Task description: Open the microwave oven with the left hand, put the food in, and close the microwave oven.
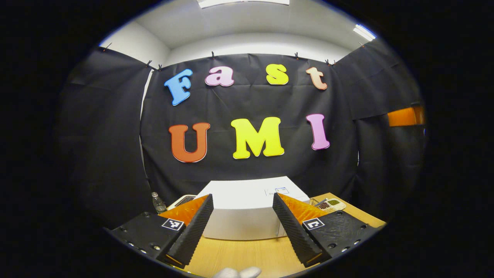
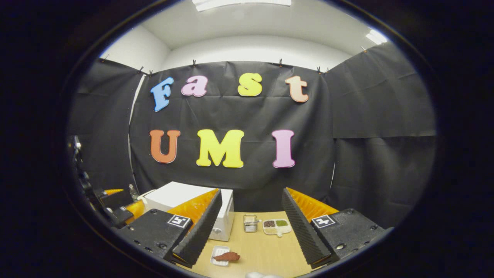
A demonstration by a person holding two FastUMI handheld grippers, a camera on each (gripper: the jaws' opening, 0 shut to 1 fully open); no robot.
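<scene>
A white microwave oven (image 1: 243, 210) stands shut on the wooden table (image 1: 247, 255), straight ahead in the left gripper view. My left gripper (image 1: 243, 226) is open and empty, a short way in front of the oven. In the right gripper view the microwave (image 2: 185, 202) sits to the left. The food, a brown piece (image 2: 227, 256) on a small white tray (image 2: 220, 256), lies on the table in front of it. My right gripper (image 2: 251, 229) is open and empty, above and behind the food. The left gripper (image 2: 115, 208) shows at the far left of that view.
A divided white dish of dark and green bits (image 2: 276, 226) and a small metal rack (image 2: 251, 223) sit to the right of the microwave. A clear bottle (image 1: 158, 202) stands at the left back. The black cloth wall closes the table on three sides.
</scene>
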